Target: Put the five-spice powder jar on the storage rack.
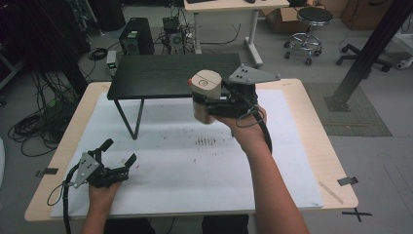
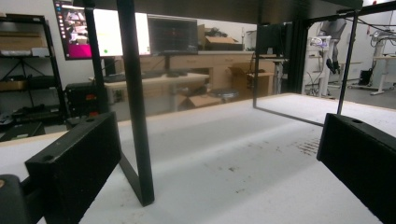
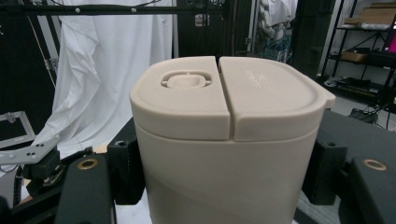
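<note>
Each hand holds a black gripper: the left gripper (image 1: 119, 152) and the right gripper (image 1: 208, 100). Each has a grey three-cornered plate (image 1: 253, 74) with small screws on top and a black cable (image 1: 266, 132) hanging off it. The jaws are thick black blocks with round gold rings (image 3: 87, 164) behind them, and both forearms are bare.

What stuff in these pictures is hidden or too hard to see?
- What is inside the beige container: right gripper view, its lid is shut.
- The raised lettering on its lid: right gripper view, too faint to read.
- Whether the container's base touches the black shelf: high view, the right gripper and the hand cover it.
- What the dark specks on the white mat are: high view, too small.
</note>
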Demonstrator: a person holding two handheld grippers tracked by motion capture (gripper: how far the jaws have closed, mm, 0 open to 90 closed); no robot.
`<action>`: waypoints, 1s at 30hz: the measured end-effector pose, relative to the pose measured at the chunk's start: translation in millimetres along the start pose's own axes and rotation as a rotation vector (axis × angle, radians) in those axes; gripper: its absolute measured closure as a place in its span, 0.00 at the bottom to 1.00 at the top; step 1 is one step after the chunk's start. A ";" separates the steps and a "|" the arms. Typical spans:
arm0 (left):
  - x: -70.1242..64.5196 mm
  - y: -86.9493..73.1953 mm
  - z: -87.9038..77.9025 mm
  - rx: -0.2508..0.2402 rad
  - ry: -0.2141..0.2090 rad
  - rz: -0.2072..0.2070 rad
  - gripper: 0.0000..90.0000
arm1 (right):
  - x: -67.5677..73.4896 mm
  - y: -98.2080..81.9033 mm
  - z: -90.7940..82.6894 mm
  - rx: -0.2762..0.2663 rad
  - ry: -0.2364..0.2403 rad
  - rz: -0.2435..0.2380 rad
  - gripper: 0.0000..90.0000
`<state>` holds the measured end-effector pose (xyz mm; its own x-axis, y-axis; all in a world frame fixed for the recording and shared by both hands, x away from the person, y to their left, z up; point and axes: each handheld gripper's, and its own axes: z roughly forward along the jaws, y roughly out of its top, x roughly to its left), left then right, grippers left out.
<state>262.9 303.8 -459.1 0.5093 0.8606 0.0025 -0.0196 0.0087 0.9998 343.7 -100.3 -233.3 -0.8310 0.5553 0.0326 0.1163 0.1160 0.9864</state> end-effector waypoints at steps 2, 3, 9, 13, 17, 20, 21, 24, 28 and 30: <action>0.0 0.0 0.0 0.000 0.000 0.000 0.00 | -2.0 3.5 1.3 0.000 0.002 0.002 0.35; 0.0 0.0 0.0 0.000 0.000 -0.001 0.00 | -4.1 6.3 2.8 -0.001 0.000 0.007 0.35; 0.0 -0.1 -0.1 -0.003 0.000 -0.002 0.00 | -9.0 12.0 6.4 -0.001 -0.009 0.008 0.35; 0.0 -0.1 -0.1 -0.005 -0.001 -0.004 0.00 | -13.0 18.1 9.5 -0.005 -0.017 0.008 0.35; 0.4 -0.1 -0.3 -0.003 -0.001 -0.001 0.00 | -14.9 21.4 11.1 -0.008 -0.020 0.005 0.35; 0.4 -0.1 -0.4 -0.003 -0.001 -0.002 0.00 | -16.8 24.3 12.9 -0.006 -0.023 0.003 0.35; 0.5 -0.1 -0.5 -0.002 -0.001 -0.001 0.00 | -17.3 24.9 13.4 -0.006 -0.025 0.002 0.35; 0.5 -0.1 -0.5 -0.002 -0.002 -0.001 0.00 | -19.9 27.3 15.2 -0.007 -0.029 0.004 0.36; 0.4 -0.1 -0.4 -0.004 -0.001 -0.002 0.00 | -23.7 29.8 17.9 -0.008 -0.036 0.007 0.35; 0.5 -0.1 -0.5 -0.002 -0.002 -0.001 0.00 | -25.8 30.8 19.5 -0.005 -0.039 0.008 0.36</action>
<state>262.8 304.5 -459.2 0.5108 0.8597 0.0020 -0.0213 0.0104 0.9997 379.4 -94.9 -207.0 -0.8084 0.5877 0.0344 0.1199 0.1072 0.9870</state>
